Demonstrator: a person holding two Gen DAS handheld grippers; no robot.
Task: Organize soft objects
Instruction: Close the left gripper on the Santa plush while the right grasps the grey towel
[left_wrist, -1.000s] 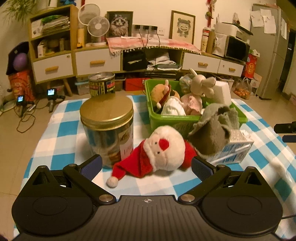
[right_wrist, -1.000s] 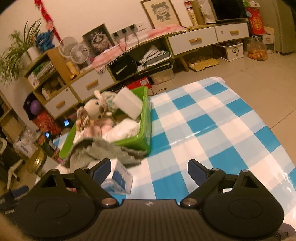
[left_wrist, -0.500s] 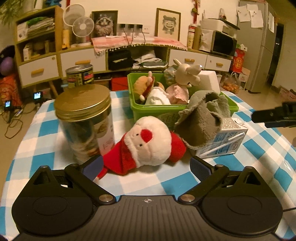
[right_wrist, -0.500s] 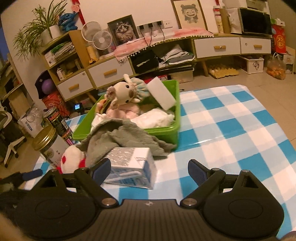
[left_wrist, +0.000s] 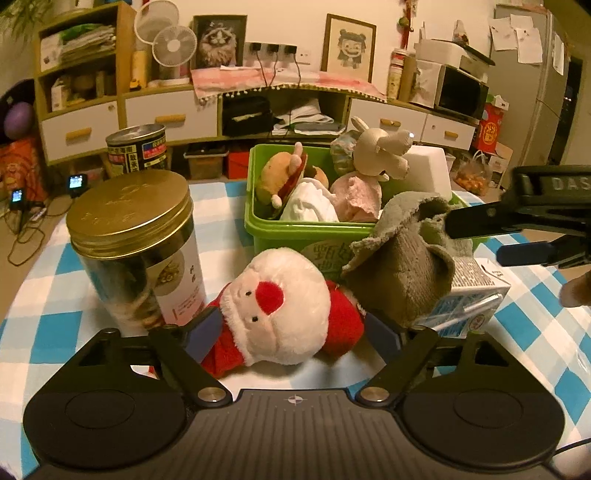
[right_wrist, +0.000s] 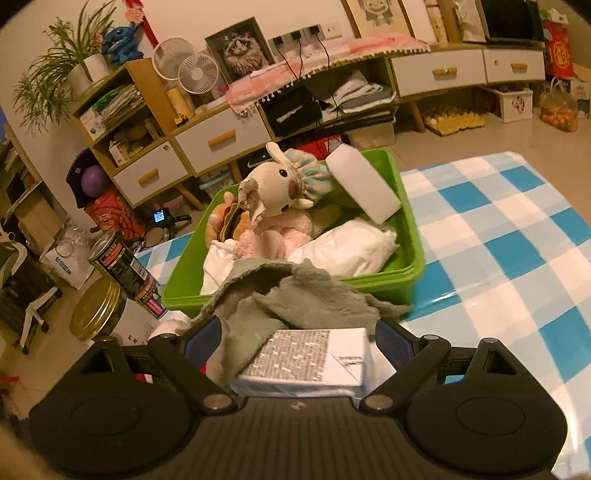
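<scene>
While your left gripper (left_wrist: 291, 328) gapes around the red-and-white plush Santa (left_wrist: 284, 306), your right gripper (right_wrist: 295, 336) straddles, unclosed, the crumpled grey cloth (right_wrist: 295, 295).

Between the left tongs (left_wrist: 293, 332) lies a fleecy plush Santa (left_wrist: 280, 310), white and red pile. Beside it stands a clear jar (left_wrist: 140, 266) with a brushed gold metal lid. Between the right tongs (right_wrist: 297, 334), rough grey terry cloth (right_wrist: 295, 295) drapes a printed paper carton (right_wrist: 306, 363). Ahead sits a smooth, glossy green plastic bin (right_wrist: 410, 266); the counter (right_wrist: 517, 236) wears shiny checked oilcloth.
</scene>
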